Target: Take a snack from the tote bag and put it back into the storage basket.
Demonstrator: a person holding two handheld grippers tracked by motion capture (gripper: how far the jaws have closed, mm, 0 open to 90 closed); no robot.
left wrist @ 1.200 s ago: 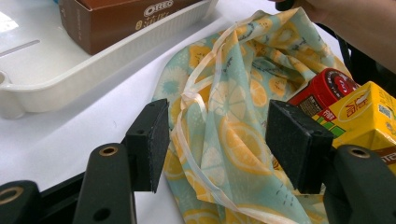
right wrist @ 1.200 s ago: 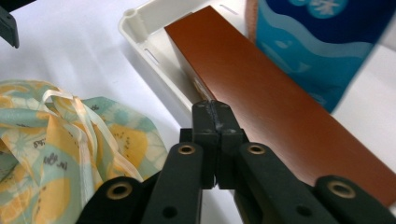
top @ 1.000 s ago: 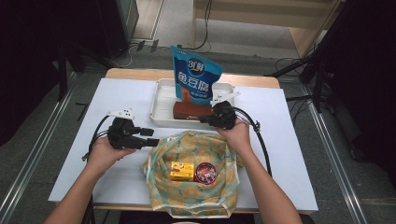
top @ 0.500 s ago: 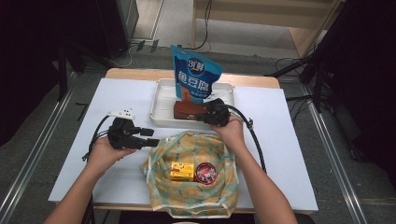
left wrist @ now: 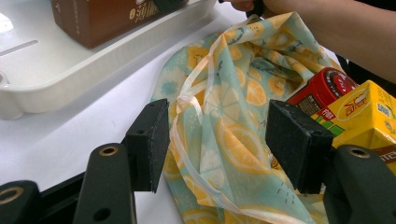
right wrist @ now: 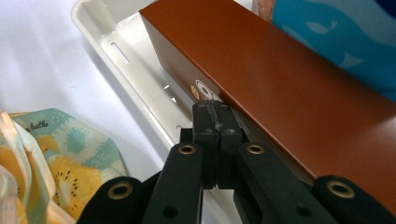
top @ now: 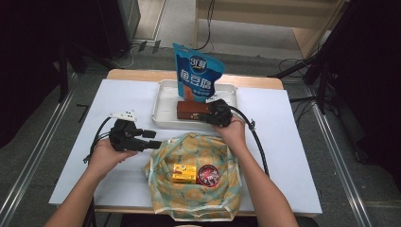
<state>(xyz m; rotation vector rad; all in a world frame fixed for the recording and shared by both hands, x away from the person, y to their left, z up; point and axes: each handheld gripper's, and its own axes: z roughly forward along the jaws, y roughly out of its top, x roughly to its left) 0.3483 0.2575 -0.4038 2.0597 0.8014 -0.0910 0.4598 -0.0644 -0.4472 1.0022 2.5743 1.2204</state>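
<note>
The right claw (right wrist: 218, 116), clenched with nothing between its jaws, noses against the brown box (right wrist: 289, 88) lying in the white tray (top: 163, 106), while the left claw (left wrist: 215, 144) gapes released over the lemon-print bag (left wrist: 233, 121) on the desk (top: 293, 142).

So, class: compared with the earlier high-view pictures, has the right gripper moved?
Yes. The right gripper has shifted leftward along the white tray, from near the tray's right end to the brown box.

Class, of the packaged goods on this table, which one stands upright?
The blue pouch, standing at the back of the white tray; the brown box, yellow carton and red tin lie flat.
</note>
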